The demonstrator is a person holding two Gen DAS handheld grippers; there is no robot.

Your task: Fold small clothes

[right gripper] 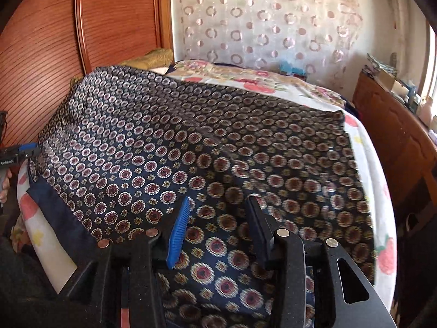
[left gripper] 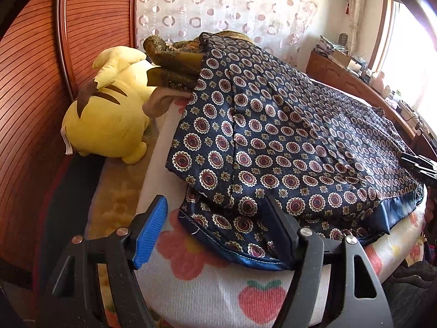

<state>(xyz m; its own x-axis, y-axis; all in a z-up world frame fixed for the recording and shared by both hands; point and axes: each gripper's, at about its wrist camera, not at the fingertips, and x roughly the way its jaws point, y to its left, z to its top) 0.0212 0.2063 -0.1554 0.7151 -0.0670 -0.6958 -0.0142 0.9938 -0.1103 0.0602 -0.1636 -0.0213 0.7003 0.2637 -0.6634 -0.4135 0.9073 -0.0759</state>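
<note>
Navy satin printed with red-and-cream medallions covers most of the bed: the garment point(left gripper: 286, 142) lies spread on a white bedsheet point(left gripper: 196, 281) printed with pink flowers and strawberries, its plain blue hem running along the near edge.

In the left wrist view, the left gripper point(left gripper: 215, 235) hovers over the garment's near corner with its jaws wide apart; the blue-padded finger is over bare sheet, the other over the cloth, and nothing is pinched between them.

In the right wrist view, the right gripper point(right gripper: 218, 229) sits low over the middle of the garment, jaws partly apart with patterned cloth showing in the gap but not clamped.

A yellow plush toy point(left gripper: 109, 117) rests at the bed's far side against a reddish slatted wooden panel point(left gripper: 35, 76), and a gold-brown cloth point(left gripper: 174, 57) pokes out beyond the garment's far end.
</note>
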